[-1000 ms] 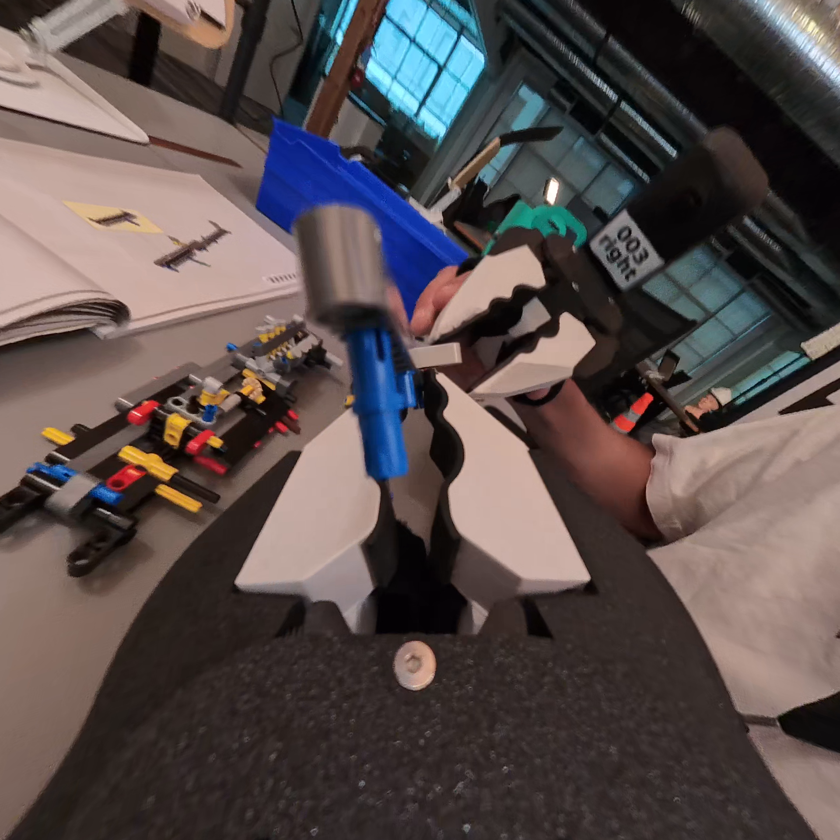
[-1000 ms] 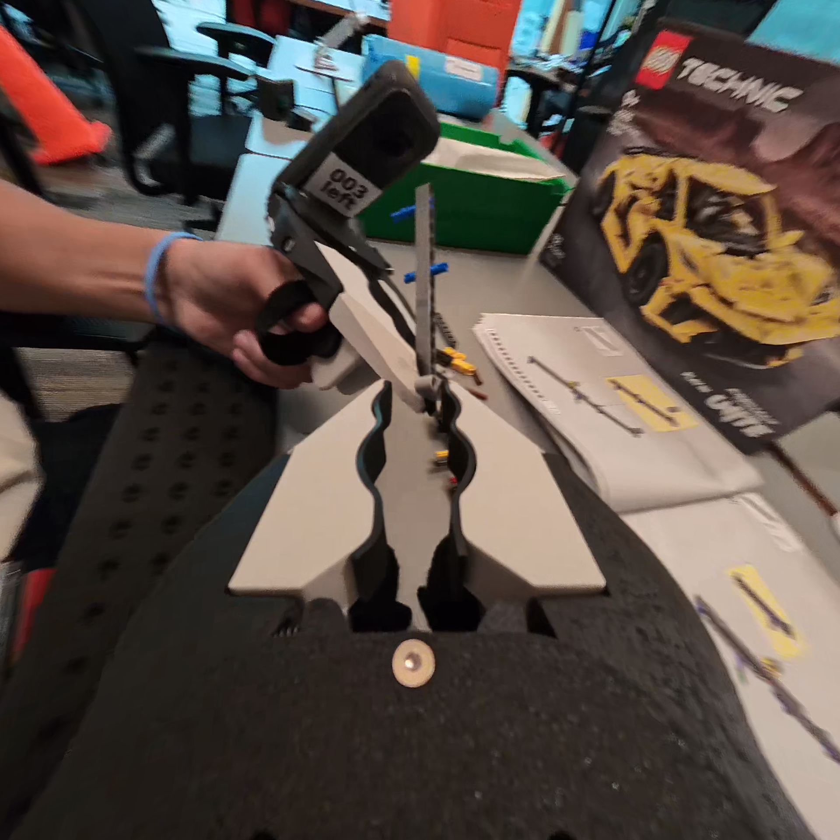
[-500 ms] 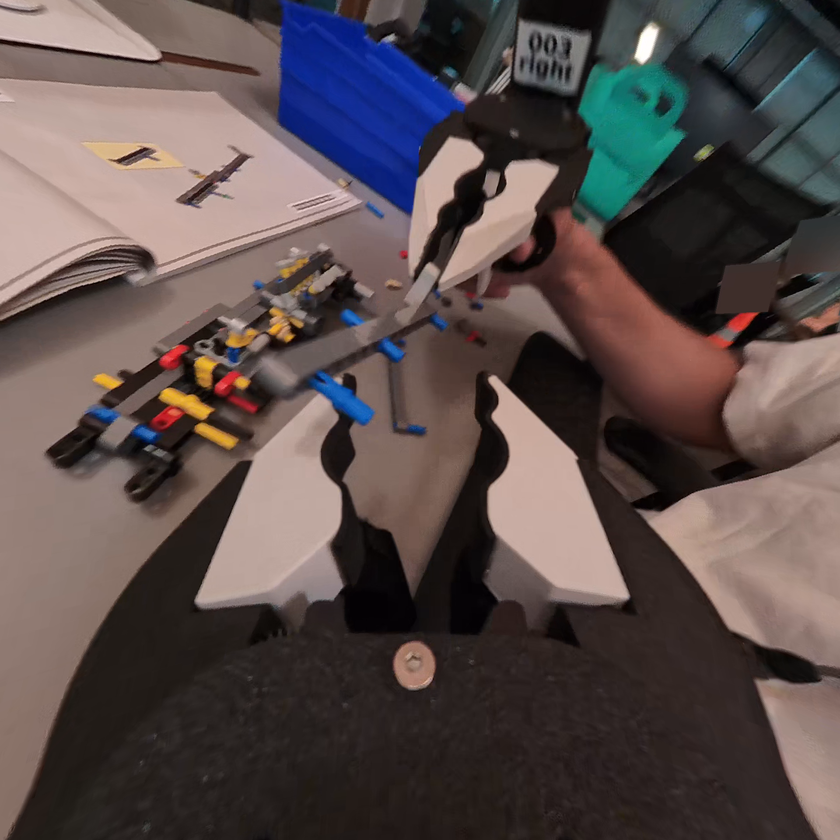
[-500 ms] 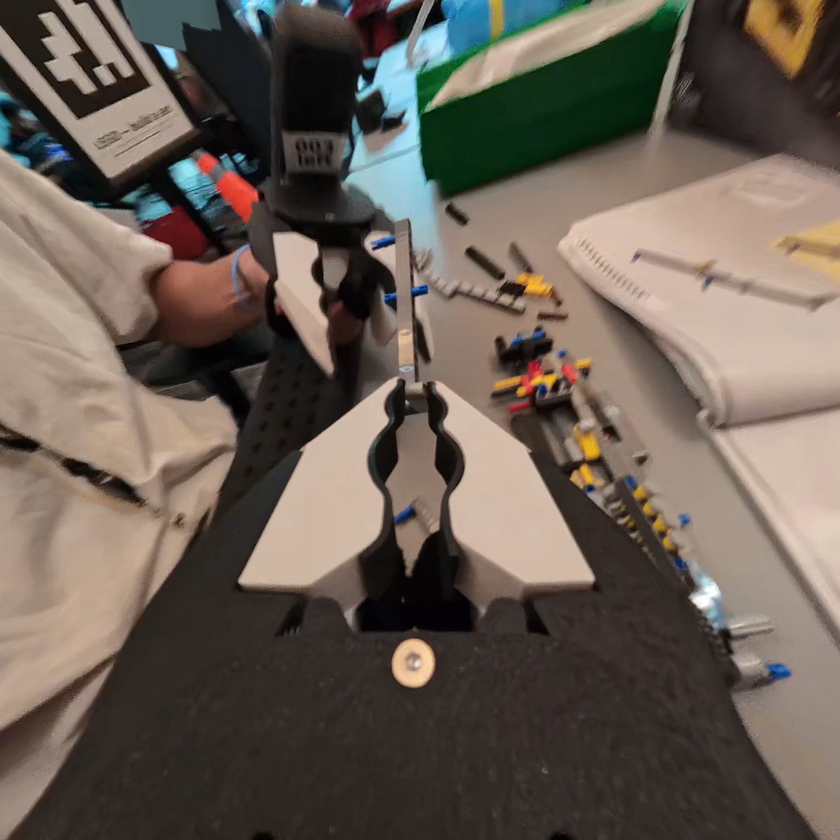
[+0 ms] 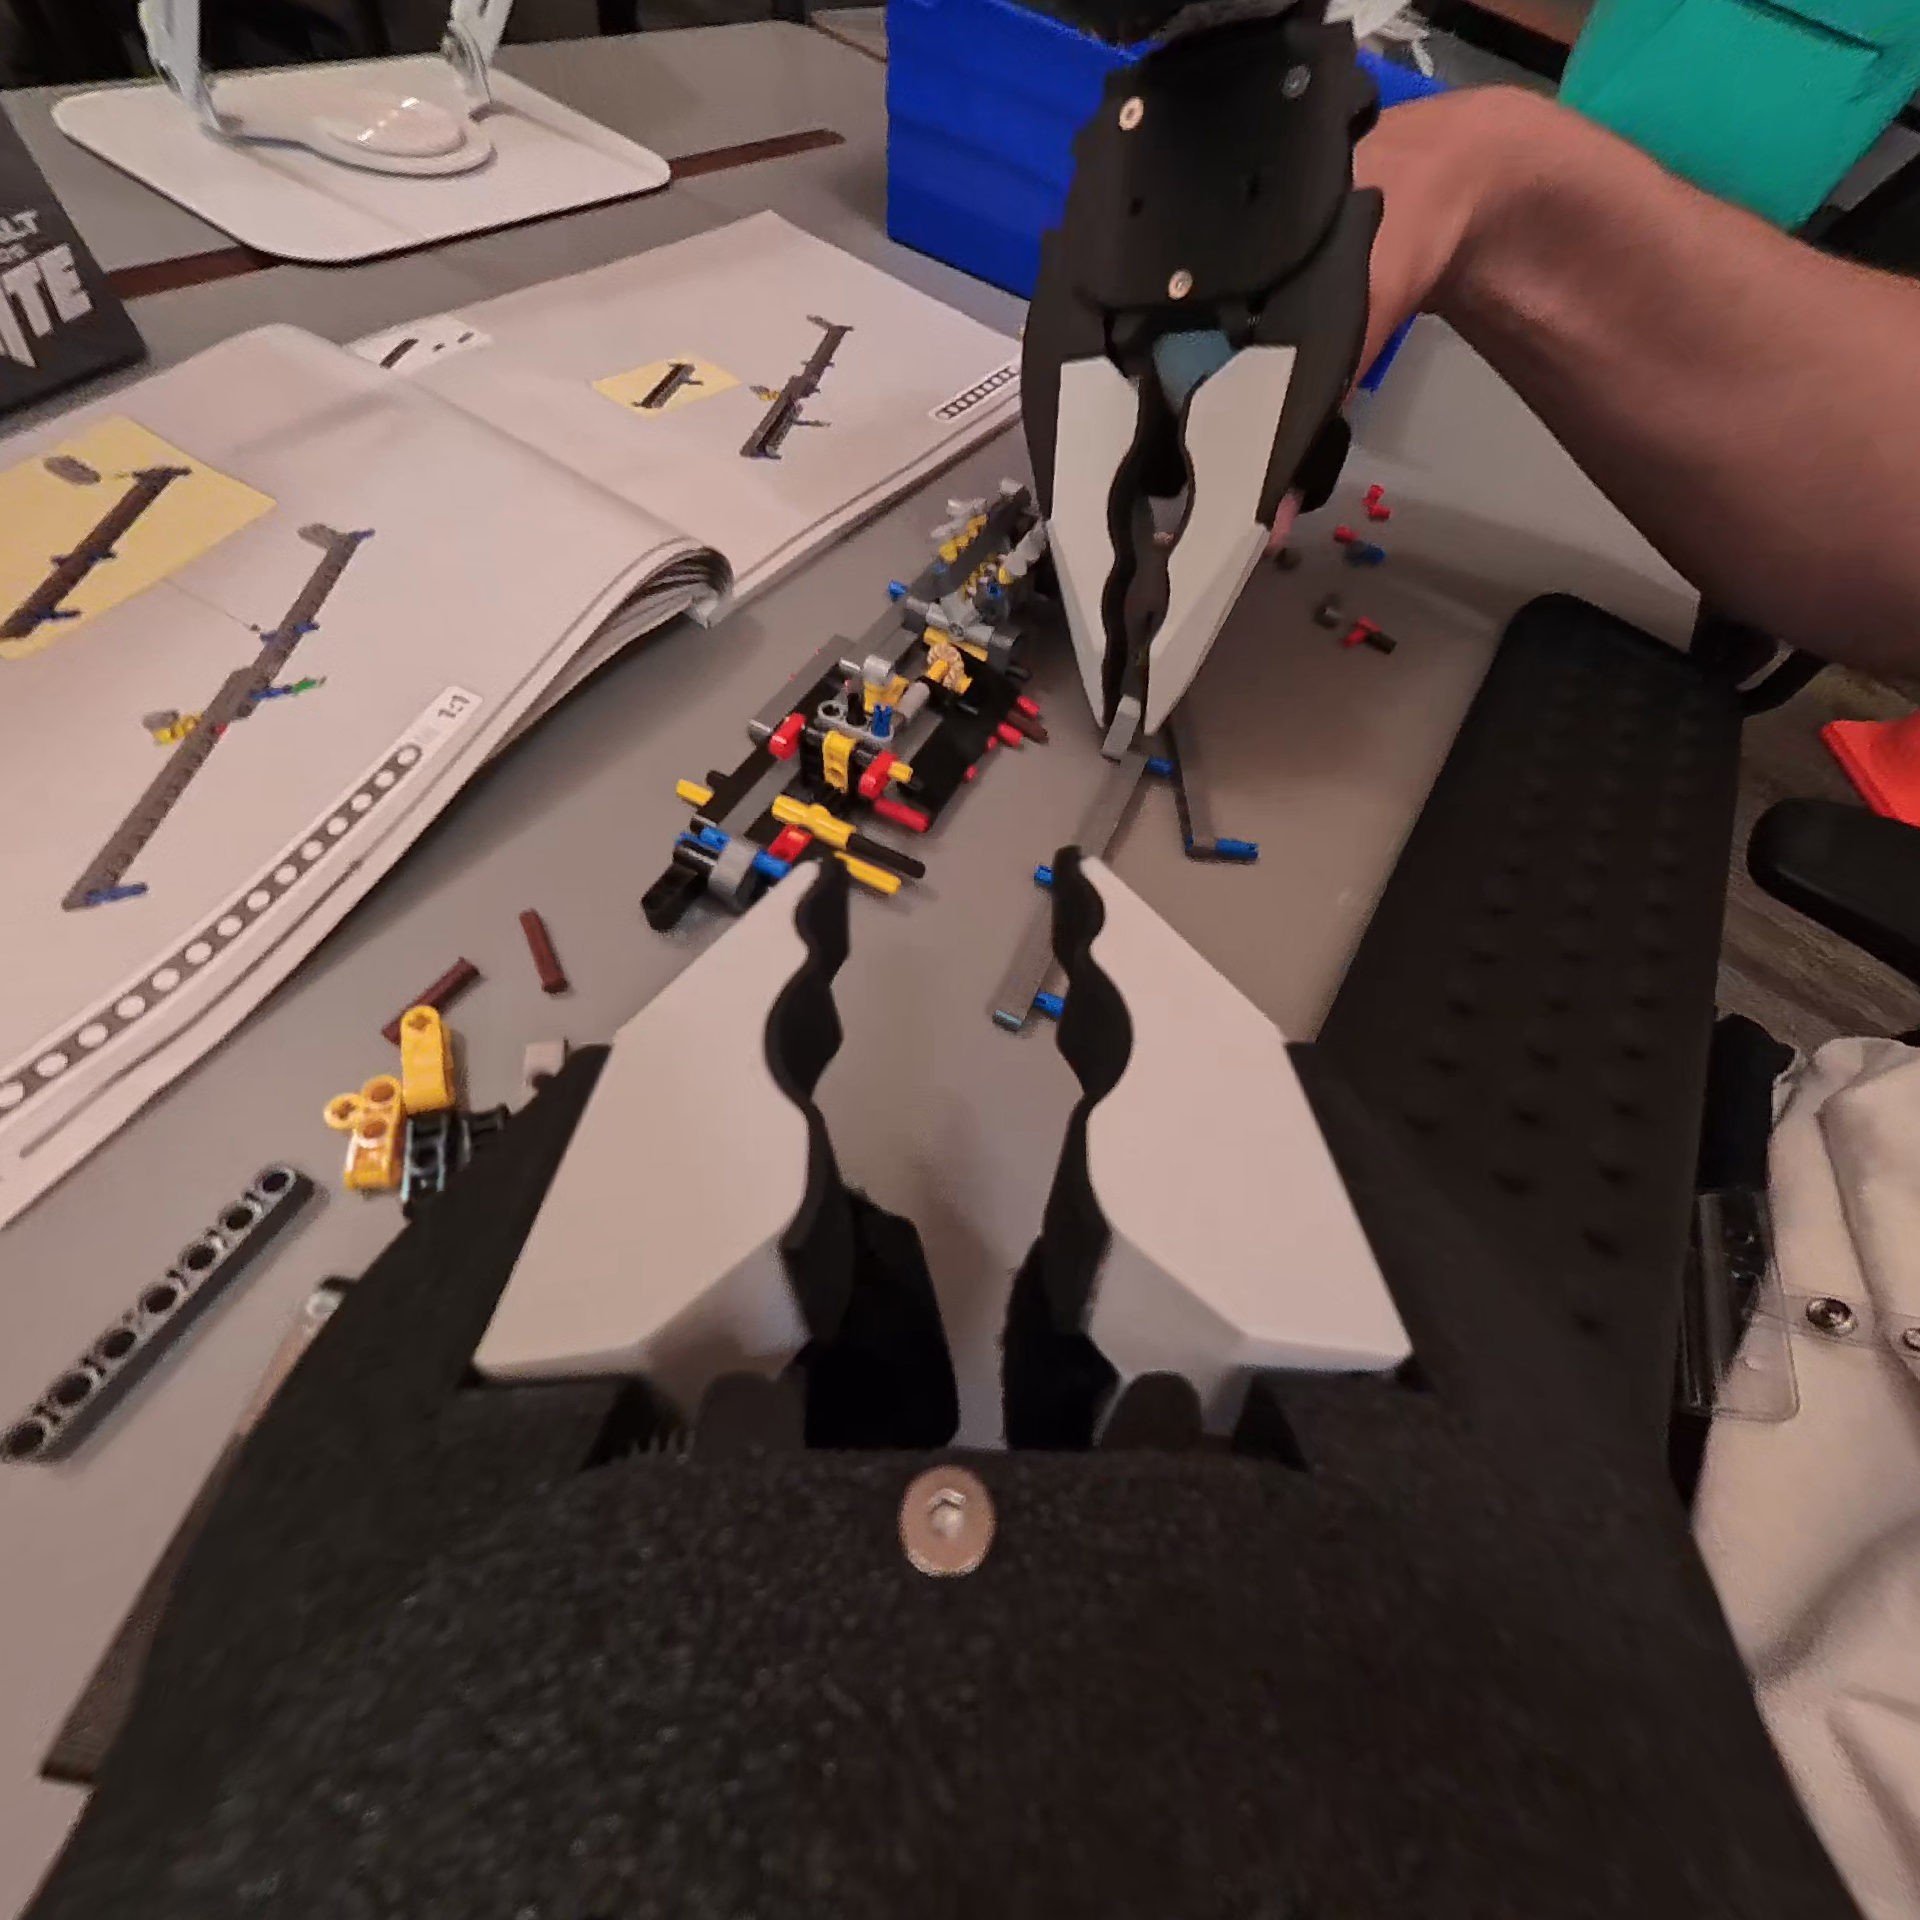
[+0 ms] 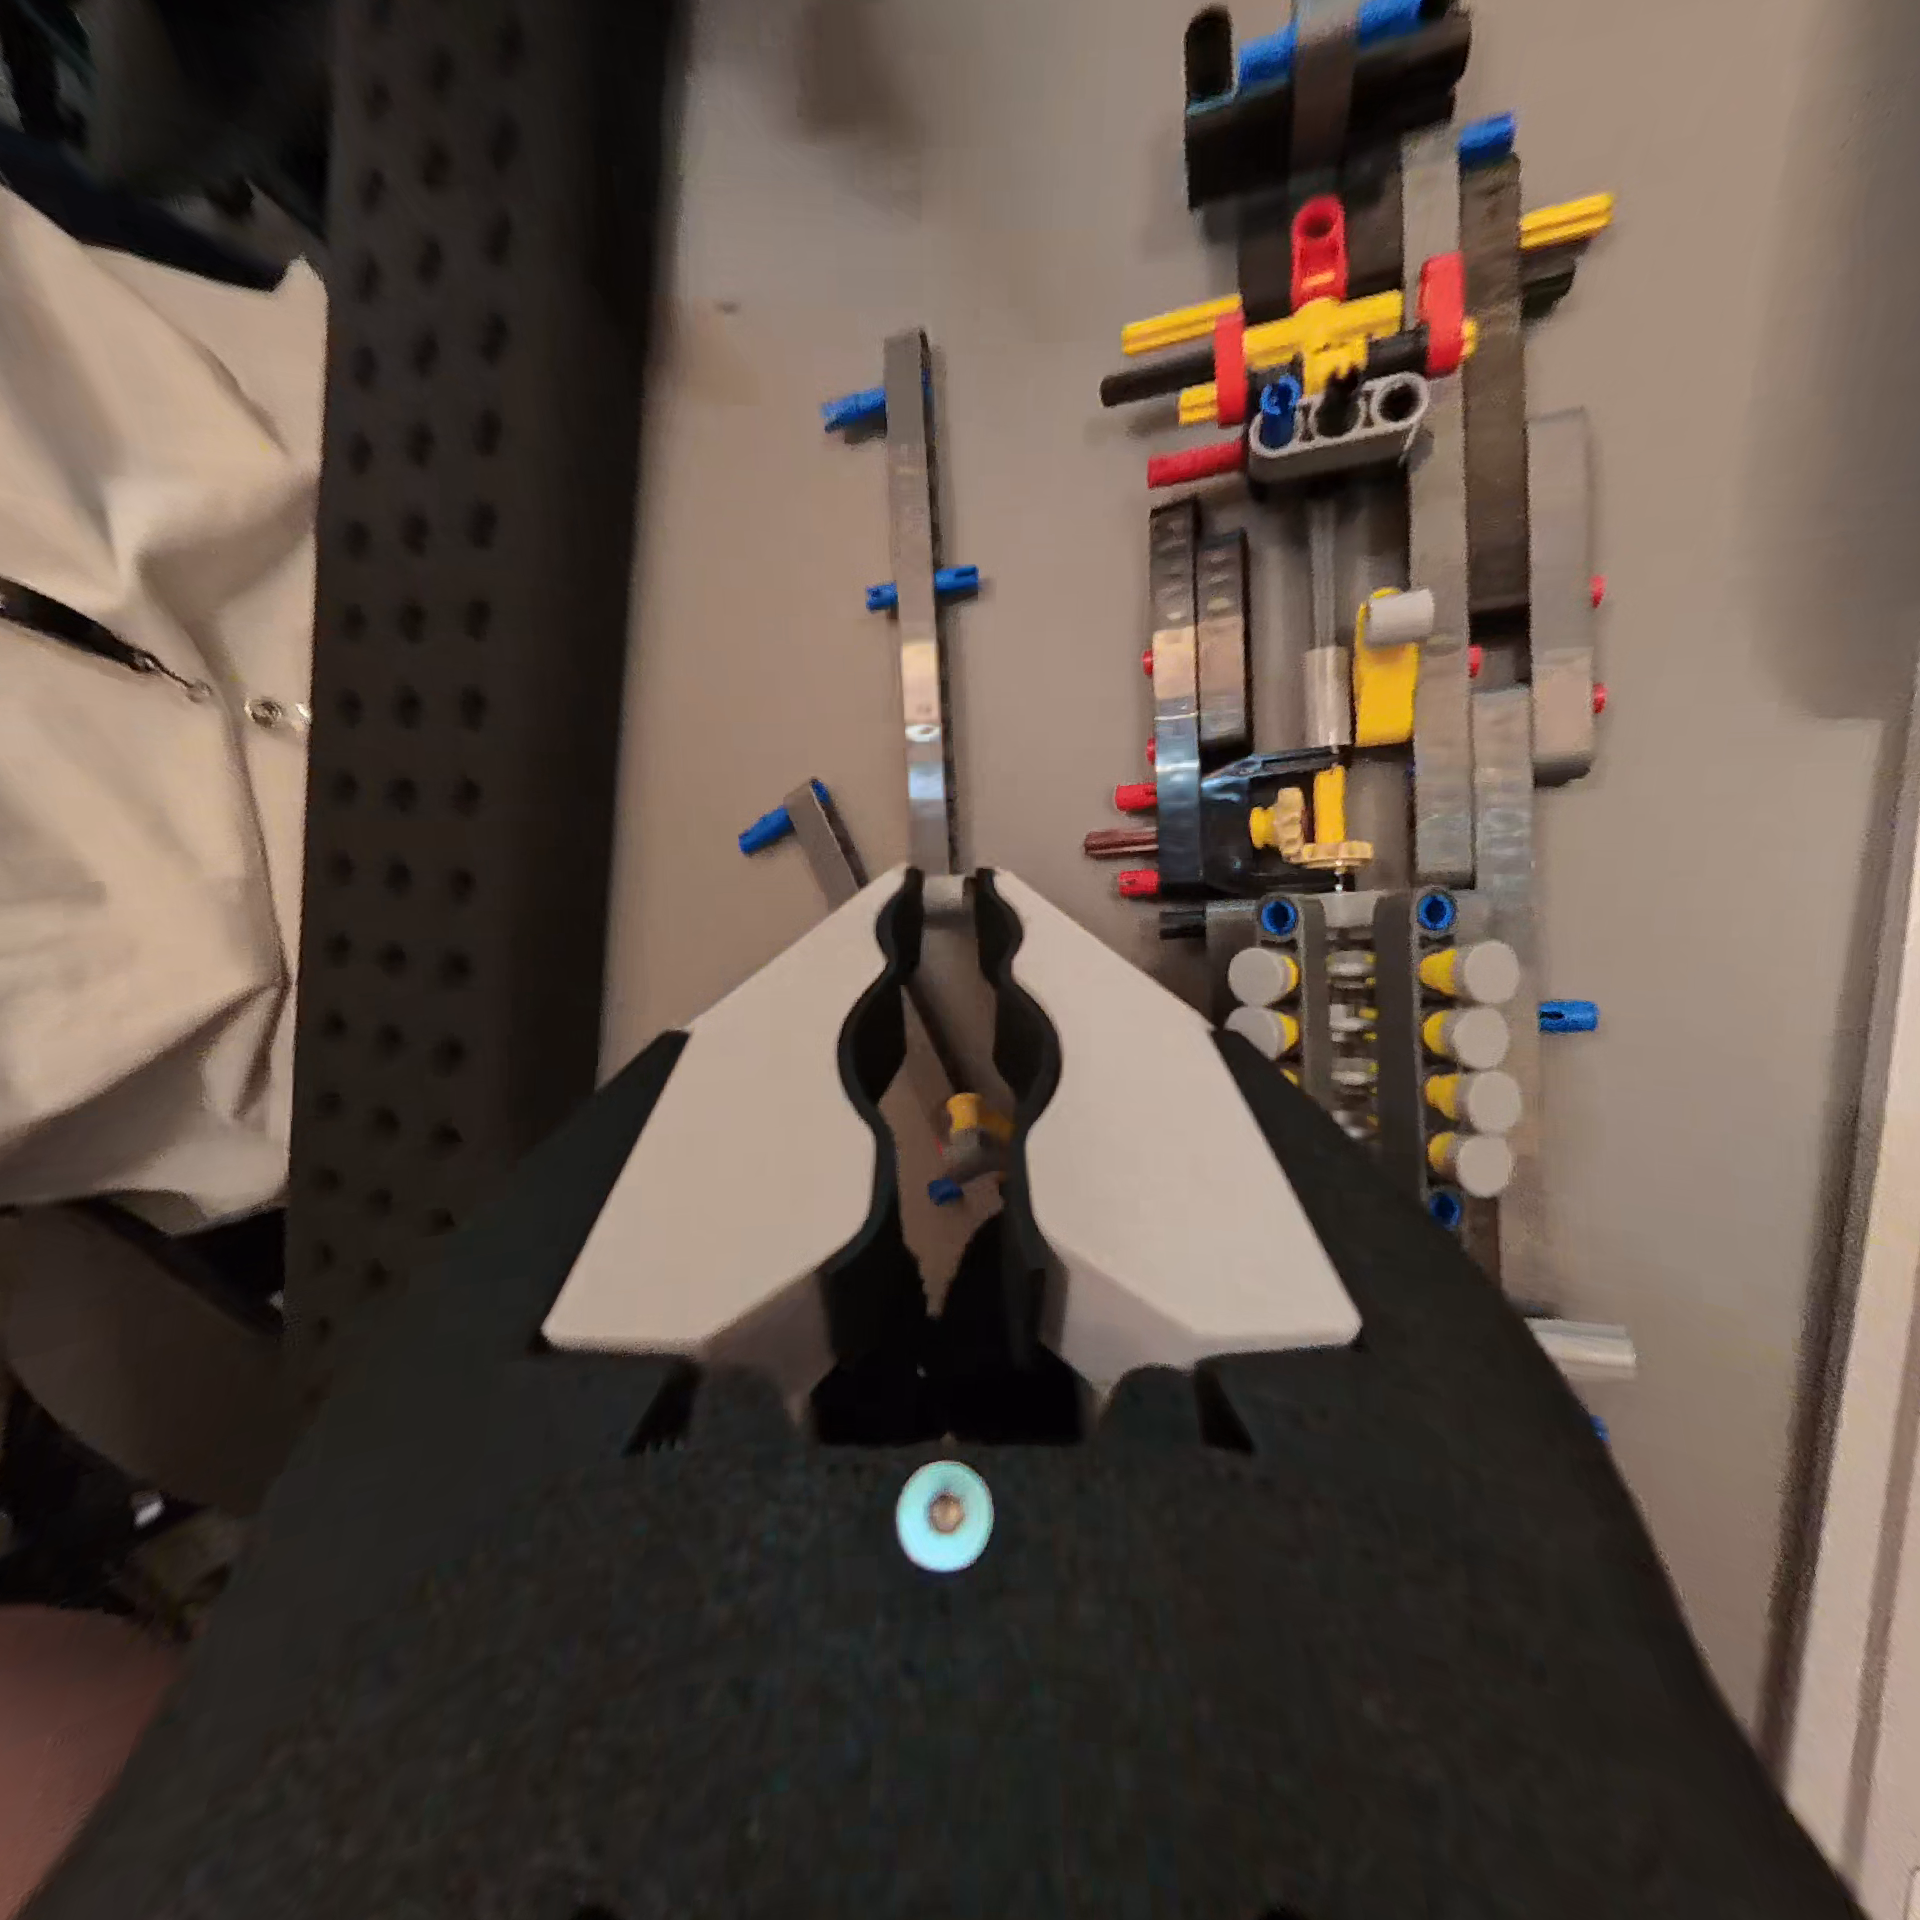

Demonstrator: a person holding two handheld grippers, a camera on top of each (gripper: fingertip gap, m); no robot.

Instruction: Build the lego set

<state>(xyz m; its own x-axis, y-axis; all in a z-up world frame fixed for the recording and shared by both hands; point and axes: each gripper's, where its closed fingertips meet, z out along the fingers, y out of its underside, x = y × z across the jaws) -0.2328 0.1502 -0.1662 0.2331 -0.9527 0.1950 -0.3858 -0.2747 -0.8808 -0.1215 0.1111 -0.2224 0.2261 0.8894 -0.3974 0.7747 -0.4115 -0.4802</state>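
Observation:
My right gripper (image 6: 945, 885) is shut on one end of a long grey lego beam (image 6: 920, 644) that has blue pins sticking out of its sides. In the left wrist view the right gripper (image 5: 1127, 717) points down at the table and the beam (image 5: 1110, 816) slants from its tips toward my left gripper, low over the table. The beam lies beside the partly built chassis (image 5: 862, 748), which also shows in the right wrist view (image 6: 1351, 644). My left gripper (image 5: 951, 873) is open and empty, its right fingertip next to the beam.
An open instruction booklet (image 5: 343, 582) lies to the left, and a blue bin (image 5: 966, 145) stands behind. Loose yellow parts (image 5: 395, 1112), a black beam (image 5: 156, 1320), dark red axles (image 5: 540, 951) and small red pieces (image 5: 1361, 540) dot the table. A black perforated chair (image 5: 1507, 987) is at the right edge.
My left gripper let go of the blue pin end, opened and drew back. My right gripper swung down, bringing the beam from mid-air to the table beside the chassis.

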